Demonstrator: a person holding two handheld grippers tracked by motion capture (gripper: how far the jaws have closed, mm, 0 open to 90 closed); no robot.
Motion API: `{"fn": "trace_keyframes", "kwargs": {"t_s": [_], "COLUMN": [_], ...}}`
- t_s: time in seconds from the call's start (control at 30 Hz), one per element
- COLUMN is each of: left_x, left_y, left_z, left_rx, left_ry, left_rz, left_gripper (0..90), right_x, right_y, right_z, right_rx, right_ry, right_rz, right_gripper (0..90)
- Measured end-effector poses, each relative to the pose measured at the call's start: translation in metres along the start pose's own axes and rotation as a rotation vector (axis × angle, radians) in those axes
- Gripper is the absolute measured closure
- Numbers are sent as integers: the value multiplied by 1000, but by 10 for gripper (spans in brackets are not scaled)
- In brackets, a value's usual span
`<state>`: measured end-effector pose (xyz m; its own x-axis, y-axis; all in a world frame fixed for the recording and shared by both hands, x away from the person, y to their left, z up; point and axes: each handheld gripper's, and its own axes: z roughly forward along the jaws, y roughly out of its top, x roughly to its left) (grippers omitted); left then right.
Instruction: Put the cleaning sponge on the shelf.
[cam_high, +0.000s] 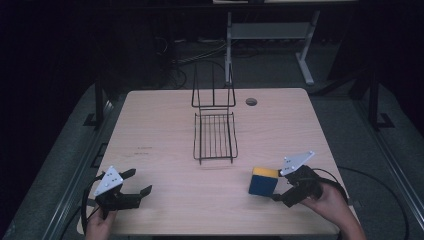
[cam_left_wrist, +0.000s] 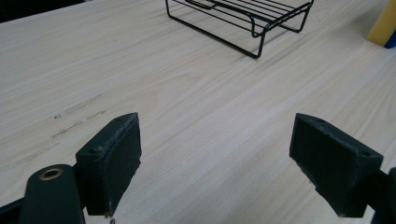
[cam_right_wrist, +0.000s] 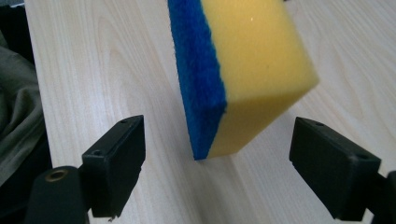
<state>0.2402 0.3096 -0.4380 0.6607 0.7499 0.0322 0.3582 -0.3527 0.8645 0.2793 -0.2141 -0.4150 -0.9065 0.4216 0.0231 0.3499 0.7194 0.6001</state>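
A yellow sponge (cam_high: 263, 181) with a blue scouring face stands on its edge at the front right of the wooden table (cam_high: 165, 140). My right gripper (cam_high: 278, 186) is just to its right, open. In the right gripper view the sponge (cam_right_wrist: 252, 65) leans just ahead of the right gripper (cam_right_wrist: 217, 163), blue face to the left, and neither pad touches it. My left gripper (cam_high: 138, 182) rests open at the front left with nothing in it. The left gripper (cam_left_wrist: 215, 163) has bare table between its pads.
A black wire rack (cam_high: 215, 132) with an upright back stands in the middle of the table, and the rack (cam_left_wrist: 243, 18) is ahead in the left gripper view. A cable hole (cam_high: 251, 101) lies behind it. A white desk frame (cam_high: 270, 32) stands beyond the table.
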Motion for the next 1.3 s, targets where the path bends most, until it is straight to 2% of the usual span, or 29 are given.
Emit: {"fn": "trace_keyframes", "kwargs": {"t_s": [0.47, 0.6, 0.67, 0.83, 1.0, 1.07, 1.3], "left_x": [0, 0, 0, 1, 1, 1, 1], "left_y": [0, 0, 0, 0, 0, 0, 0], "left_z": [-1, 0, -1, -1, -2, -1, -2], "left_rx": [-3, -3, -4, -3, -4, -4, -4], "left_ry": [0, 0, 1, -1, 0, 0, 0], "left_rz": [-1, -1, -4, 0, -3, -6, -5], "left_gripper": [162, 162, 162, 162, 162, 162, 162], "right_x": [-5, -8, -9, -10, -11, -11, -10], "right_y": [13, 15, 16, 17, 18, 18, 20], "right_z": [10, 13, 14, 16, 17, 17, 18], "right_rx": [20, 31, 31, 31, 33, 31, 29], "right_ry": [18, 27, 35, 41, 56, 70, 80], "right_rz": [-18, -18, -17, -23, -30, -39, -58], "right_gripper": [231, 274, 326, 366, 451, 512, 552]}}
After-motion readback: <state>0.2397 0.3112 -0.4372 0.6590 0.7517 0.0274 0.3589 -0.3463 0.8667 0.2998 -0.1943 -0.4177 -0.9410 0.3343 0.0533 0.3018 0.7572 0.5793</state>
